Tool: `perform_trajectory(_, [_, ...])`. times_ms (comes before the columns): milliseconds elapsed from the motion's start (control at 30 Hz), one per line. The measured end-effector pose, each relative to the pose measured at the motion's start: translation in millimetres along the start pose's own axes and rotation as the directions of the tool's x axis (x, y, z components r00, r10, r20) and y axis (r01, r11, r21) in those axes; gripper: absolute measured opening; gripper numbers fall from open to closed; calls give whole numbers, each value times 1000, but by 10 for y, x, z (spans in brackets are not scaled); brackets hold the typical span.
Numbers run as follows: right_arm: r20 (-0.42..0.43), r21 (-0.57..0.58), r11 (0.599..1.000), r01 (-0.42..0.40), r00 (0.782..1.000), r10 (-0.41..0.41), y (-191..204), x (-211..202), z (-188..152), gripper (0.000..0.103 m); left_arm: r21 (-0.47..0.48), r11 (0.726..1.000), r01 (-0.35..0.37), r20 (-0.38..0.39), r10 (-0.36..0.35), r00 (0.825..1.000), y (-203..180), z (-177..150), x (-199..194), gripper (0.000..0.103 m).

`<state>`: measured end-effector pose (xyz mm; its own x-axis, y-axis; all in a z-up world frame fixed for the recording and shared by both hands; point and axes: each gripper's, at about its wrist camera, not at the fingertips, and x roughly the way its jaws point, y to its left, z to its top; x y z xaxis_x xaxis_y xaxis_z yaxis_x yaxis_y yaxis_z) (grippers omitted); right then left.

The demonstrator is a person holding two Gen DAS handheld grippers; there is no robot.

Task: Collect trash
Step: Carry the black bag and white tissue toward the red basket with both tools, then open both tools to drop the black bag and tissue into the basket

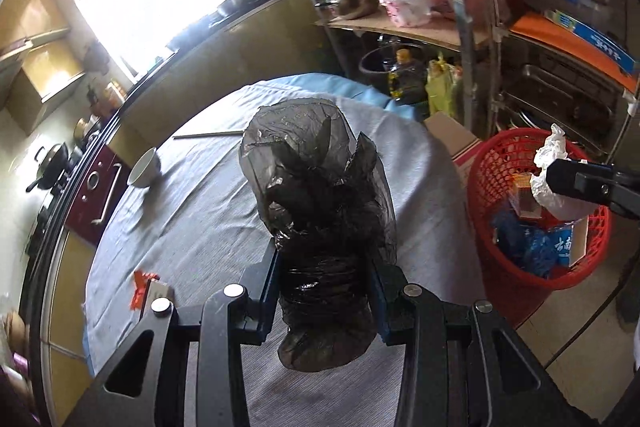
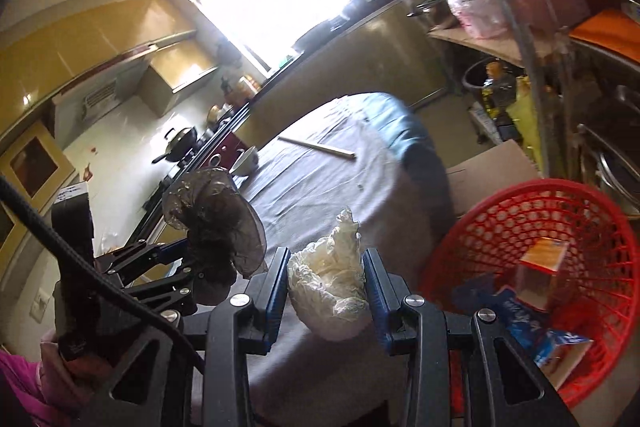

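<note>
While the left claw [image 1: 324,291] grips crumpled black plastic bag [image 1: 320,195] over the desk [image 1: 192,211], right claw [image 2: 326,283], clamping white plastic wad [image 2: 332,287], sits nearer red mesh basket [image 2: 560,227].

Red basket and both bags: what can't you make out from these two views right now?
- Red basket: the right wrist view cuts off its right side, and the right gripper covers its near rim.
- Print on the blue packets: too small to read in either view.
- Black bag: opaque, contents hidden; it screens the table behind the left gripper.
- White bag: crumpled, contents unclear.
</note>
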<state>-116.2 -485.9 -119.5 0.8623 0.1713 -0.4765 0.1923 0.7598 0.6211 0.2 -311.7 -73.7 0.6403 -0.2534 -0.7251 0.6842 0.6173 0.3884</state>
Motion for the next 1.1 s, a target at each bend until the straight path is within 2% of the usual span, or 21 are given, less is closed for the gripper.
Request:
perform_trajectory(500, [39, 139, 986, 91, 994, -98, -634, -364, -37, 39, 96, 992, 84, -32, -81, 996, -506, 196, 210, 40])
perform_trajectory(700, [53, 182, 975, 127, 989, -139, -838, -498, -13, 39, 113, 976, 186, -58, -181, 982, -724, 281, 327, 40])
perform_trajectory(1000, [80, 243, 954, 178, 976, -203, -1098, -717, 26, 39, 150, 915, 376, -82, -367, 927, -1153, 482, 441, 40])
perform_trajectory(1100, [80, 254, 949, 185, 974, -211, -1126, -741, 24, 39, 156, 876, 457, -92, -447, 890, -1287, 542, 452, 42])
